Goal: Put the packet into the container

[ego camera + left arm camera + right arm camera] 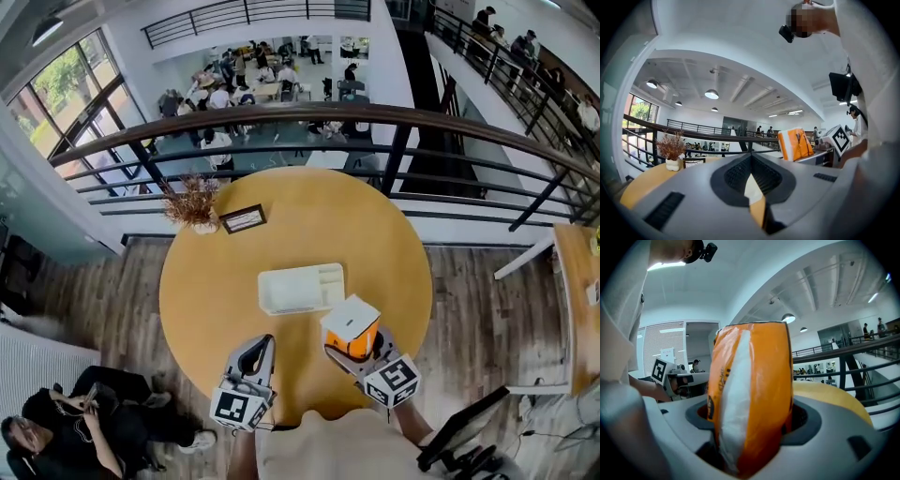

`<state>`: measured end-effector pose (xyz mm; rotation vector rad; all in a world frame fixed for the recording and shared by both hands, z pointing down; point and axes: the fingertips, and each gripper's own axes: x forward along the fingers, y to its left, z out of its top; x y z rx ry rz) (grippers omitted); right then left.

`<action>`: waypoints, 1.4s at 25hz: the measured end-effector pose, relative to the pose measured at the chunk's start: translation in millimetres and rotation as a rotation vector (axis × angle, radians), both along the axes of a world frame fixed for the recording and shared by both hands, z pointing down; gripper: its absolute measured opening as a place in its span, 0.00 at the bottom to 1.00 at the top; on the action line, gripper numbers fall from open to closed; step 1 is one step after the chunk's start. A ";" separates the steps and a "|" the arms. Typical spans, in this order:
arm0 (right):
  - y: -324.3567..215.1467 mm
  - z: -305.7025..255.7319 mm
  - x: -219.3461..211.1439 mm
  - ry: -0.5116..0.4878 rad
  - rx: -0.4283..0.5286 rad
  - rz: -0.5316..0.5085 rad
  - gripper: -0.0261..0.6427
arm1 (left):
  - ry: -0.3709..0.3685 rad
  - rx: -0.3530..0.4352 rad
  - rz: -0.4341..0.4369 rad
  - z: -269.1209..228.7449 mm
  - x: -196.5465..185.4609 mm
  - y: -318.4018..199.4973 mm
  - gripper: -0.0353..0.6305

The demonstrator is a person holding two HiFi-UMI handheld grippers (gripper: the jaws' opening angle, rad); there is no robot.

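Observation:
An orange and white packet (350, 323) stands upright in my right gripper (354, 354), which is shut on its lower end, above the near right part of the round yellow table (309, 225). In the right gripper view the packet (750, 380) fills the space between the jaws of the right gripper (750, 432). The white container (302, 270), a shallow tray with compartments, lies at the table's middle, just beyond the packet. My left gripper (264, 343) hangs shut and holding nothing over the near edge, left of the packet. From the left gripper (751, 158) view, the packet (797, 144) shows to the right.
A dried plant in a white pot (194, 204) and a small picture frame (243, 218) stand at the table's far left. A dark railing (394, 117) curves behind the table, with a drop to a lower floor beyond. A person (66, 427) sits at lower left.

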<state>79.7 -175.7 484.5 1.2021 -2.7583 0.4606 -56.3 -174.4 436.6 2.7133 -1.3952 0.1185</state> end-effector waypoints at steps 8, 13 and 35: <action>0.2 14.2 -27.1 0.014 -0.069 0.038 0.59 | 0.006 -0.058 0.006 14.9 -32.9 -9.9 0.06; -3.3 39.4 -33.6 0.034 -0.136 0.042 0.59 | 0.015 -0.105 0.005 37.7 -41.4 -20.5 0.06; -62.9 44.0 -70.3 0.211 -0.036 -0.101 0.59 | 0.055 -0.209 -0.060 75.3 -69.2 -39.9 0.06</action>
